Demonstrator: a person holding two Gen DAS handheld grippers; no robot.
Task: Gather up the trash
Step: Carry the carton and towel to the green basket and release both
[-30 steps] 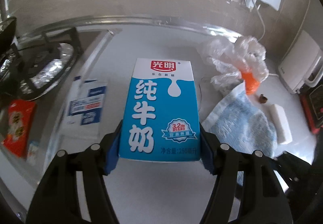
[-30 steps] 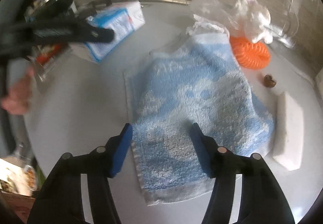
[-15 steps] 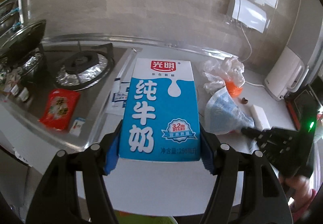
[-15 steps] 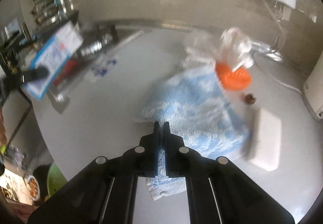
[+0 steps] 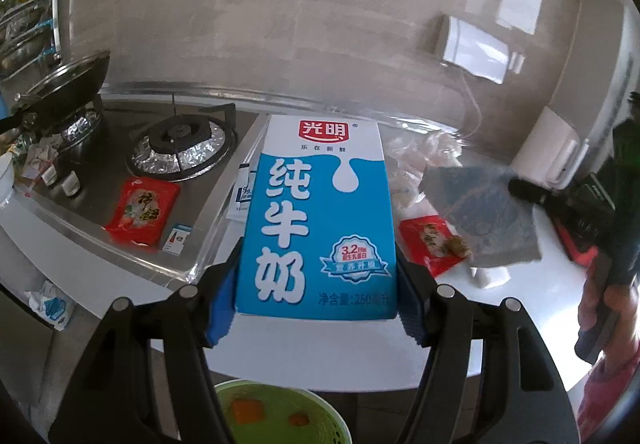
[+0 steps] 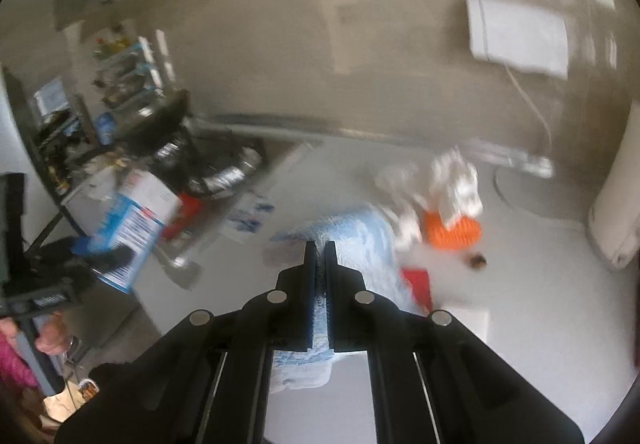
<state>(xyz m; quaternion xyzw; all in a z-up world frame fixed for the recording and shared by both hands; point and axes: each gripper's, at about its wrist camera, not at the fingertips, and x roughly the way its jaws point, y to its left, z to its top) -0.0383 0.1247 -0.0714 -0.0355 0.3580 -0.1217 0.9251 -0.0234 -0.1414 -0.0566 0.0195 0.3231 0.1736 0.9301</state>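
Holding a blue-and-white rectangular milk carton (image 5: pixel 318 220) by its lower sides, the left gripper (image 5: pixel 316 302) has its blue-padded fingers (image 5: pixel 222 304) pressed against the carton, which hangs upright above the near edge of the white tabletop (image 5: pixel 520 308). Below it, at the near edge of the left view, sits a light green round plastic bin (image 5: pixel 280 418) with orange scraps inside.

The right gripper (image 6: pixel 319 284) has its fingers narrowed onto a fold of a light blue patterned terry towel (image 6: pixel 360 244), raised clear of the tabletop. Uncovered beneath the towel: a red foil snack wrapper (image 5: pixel 430 244) with brownish crumbs on it, lying on the tabletop right of the carton.

Further items on the tabletop: a crumpled clear plastic bag (image 6: pixel 440 180) at the far side, an orange coiled ring (image 6: pixel 452 234) touching it, a small brown nut-like scrap (image 6: pixel 478 260) just right of the ring.

To the left, a steel gas hob with foil-lined burner (image 5: pixel 180 148); a second red snack packet (image 5: pixel 142 212) lies on its near side.
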